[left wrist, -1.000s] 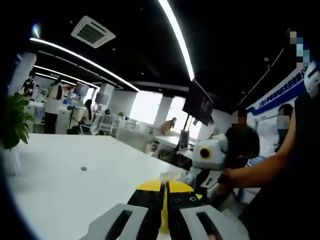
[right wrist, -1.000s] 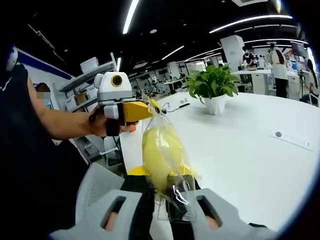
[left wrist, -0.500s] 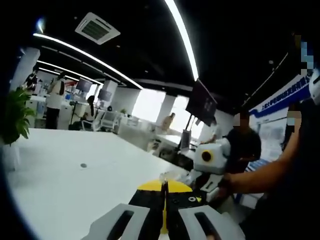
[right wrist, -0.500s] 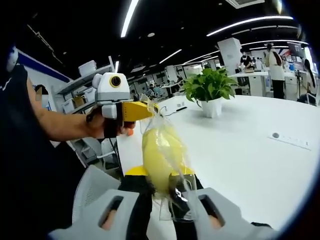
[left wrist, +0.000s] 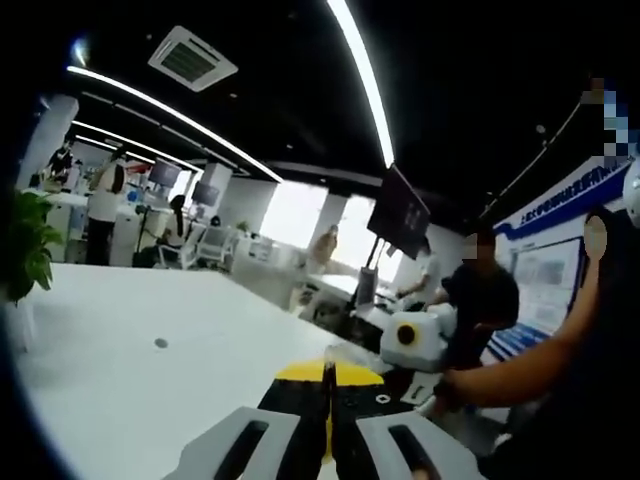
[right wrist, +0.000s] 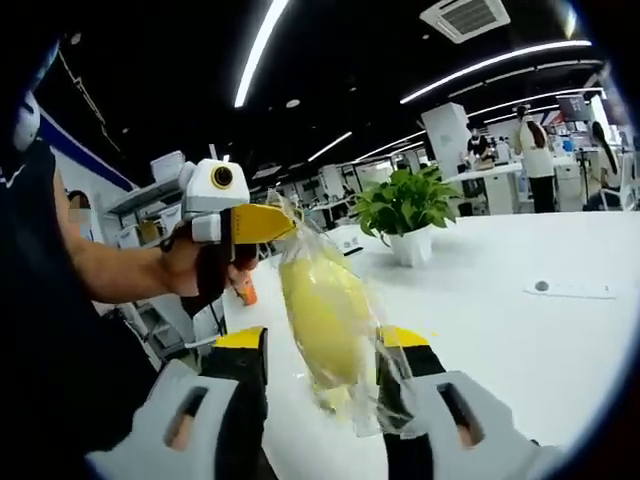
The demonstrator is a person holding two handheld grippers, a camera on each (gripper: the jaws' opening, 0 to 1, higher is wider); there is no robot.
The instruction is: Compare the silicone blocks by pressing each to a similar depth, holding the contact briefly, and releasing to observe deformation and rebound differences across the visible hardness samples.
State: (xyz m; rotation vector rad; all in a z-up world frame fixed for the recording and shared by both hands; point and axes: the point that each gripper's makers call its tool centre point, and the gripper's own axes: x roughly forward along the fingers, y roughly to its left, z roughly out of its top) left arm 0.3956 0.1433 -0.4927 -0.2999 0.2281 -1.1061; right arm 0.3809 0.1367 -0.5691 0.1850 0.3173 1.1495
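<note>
You hold a bagged yellow block (right wrist: 325, 318) in the air above the white table (right wrist: 560, 340).
Your left gripper (right wrist: 285, 222) pinches the clear bag (right wrist: 385, 385) top; your right gripper (right wrist: 325, 375) stands wide around the block. Pressing looks barely begun. Whether the jaws touch it is unclear; other samples cannot be made out.

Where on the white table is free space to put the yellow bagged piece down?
The table is bare between the potted plant and the small round socket, and nearer than both. It is crowded at the left gripper, which pinches the bag.
</note>
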